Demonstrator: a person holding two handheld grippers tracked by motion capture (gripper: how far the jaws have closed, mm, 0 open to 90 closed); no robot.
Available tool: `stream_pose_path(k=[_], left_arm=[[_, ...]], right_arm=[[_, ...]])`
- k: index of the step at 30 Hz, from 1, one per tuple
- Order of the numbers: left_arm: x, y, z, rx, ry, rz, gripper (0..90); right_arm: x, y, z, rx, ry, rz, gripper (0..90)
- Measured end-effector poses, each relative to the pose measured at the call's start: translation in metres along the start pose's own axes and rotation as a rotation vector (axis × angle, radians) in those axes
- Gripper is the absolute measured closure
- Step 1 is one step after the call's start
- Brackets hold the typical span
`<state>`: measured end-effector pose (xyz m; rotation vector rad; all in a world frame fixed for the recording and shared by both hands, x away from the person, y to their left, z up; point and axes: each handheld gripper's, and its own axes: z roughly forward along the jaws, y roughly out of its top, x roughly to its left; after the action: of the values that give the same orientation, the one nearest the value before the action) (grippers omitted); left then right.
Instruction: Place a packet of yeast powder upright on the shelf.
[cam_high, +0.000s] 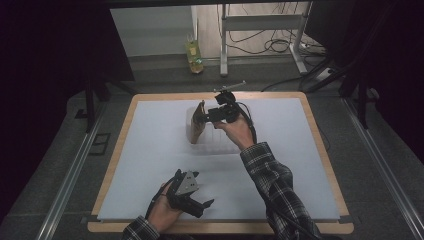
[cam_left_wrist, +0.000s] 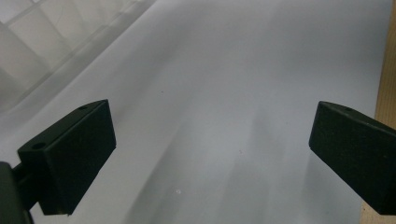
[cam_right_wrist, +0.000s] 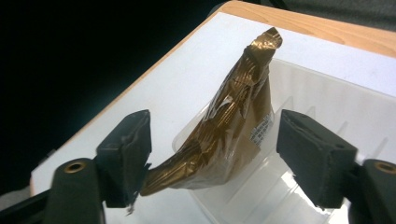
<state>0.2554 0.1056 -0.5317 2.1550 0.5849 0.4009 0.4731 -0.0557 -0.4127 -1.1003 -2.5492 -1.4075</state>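
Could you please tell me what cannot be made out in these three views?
- Gold packet: printed label too small in the right gripper view; whether either pad grips it is unclear.
- Clear tray: compartments washed out in the high view, blurred in the left gripper view.
- Bottle on the floor: label too small in the high view.

Legible text: none. One printed item only: a small white label with dark print, perhaps a barcode or ingredients panel, on the lower side of the brown foil packet (cam_right_wrist: 233, 135) that stands in the clear plastic tray (cam_right_wrist: 327, 102); its characters are too small and blurred to read. The bottle (cam_high: 194, 54) on the floor shows no readable label.
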Motion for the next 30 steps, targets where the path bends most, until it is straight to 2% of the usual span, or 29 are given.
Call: stream_pose_path(k=[8, 14, 21, 30], left_arm=[[0.0, 0.0, 0.0, 0.003, -0.002, 0.003, 0.5], [-0.001, 0.0, 0.001, 0.006, -0.004, 0.007, 0.5], [-0.001, 0.0, 0.001, 0.006, -0.005, 0.007, 0.5], [-0.001, 0.0, 0.002, 0.011, -0.003, 0.007, 0.7]], right_arm=[[0.002, -0.003, -0.004, 0.0, -0.043, -0.077, 16.7], [0.003, -0.008, -0.008, 0.01, -0.05, -0.13, 11.9], [0.004, -0.015, -0.013, -0.003, -0.043, -0.176, 8.5], [0.008, -0.024, -0.019, -0.006, -0.04, -0.21, 4.3]])
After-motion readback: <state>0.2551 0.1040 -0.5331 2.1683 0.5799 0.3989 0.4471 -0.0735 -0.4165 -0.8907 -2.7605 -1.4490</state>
